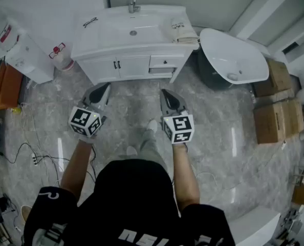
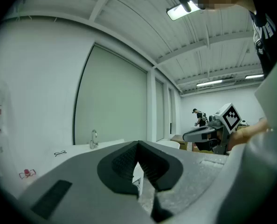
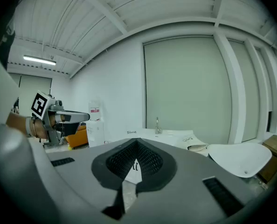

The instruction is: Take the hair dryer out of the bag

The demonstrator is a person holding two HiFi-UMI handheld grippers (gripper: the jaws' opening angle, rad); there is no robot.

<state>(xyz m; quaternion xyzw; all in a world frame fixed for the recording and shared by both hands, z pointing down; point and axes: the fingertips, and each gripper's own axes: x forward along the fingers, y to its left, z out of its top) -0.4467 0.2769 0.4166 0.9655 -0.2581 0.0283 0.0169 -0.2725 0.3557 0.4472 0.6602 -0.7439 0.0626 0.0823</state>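
A cream cloth bag lies on the right end of the white vanity top; the right gripper view shows the bag beside the basin. No hair dryer is in sight. In the head view my left gripper and right gripper are held side by side above the floor, well short of the vanity and pointing toward it. In each gripper's own view the jaws meet tip to tip, on the left gripper as on the right gripper, with nothing between them.
The vanity carries a faucet and a pair of glasses. A white bathtub stands right of it, with cardboard boxes beyond. A water dispenser stands at the left. Cables trail over the marble floor.
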